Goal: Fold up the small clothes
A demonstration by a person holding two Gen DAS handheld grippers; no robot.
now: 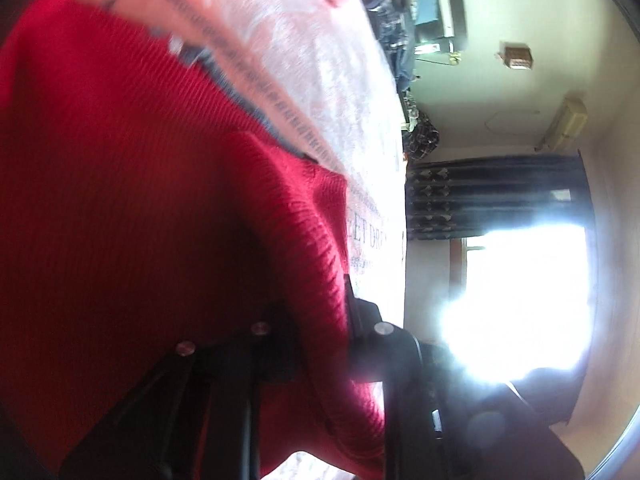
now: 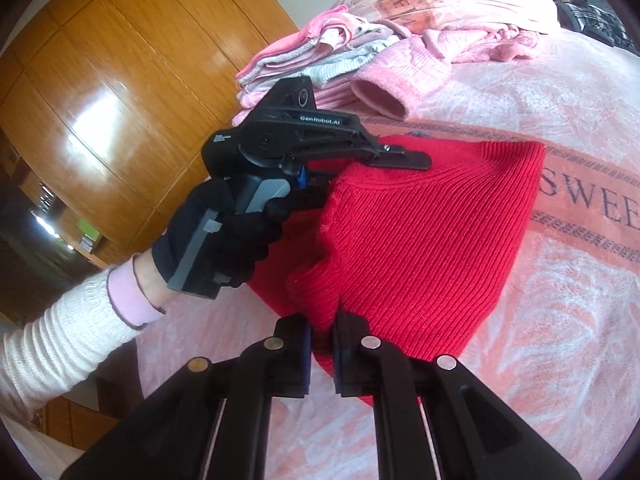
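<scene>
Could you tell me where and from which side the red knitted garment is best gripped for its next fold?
I would keep to the red knitted garment at its near left edge, approached from the bed's edge. There the knit bunches into a raised fold, where the right gripper already pinches it; the left gripper holds the far corner. The flat middle offers no such ridge.

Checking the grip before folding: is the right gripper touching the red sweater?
Touching. The right wrist view shows the right gripper pinching a bunched edge of the red sweater between its fingers.
</scene>
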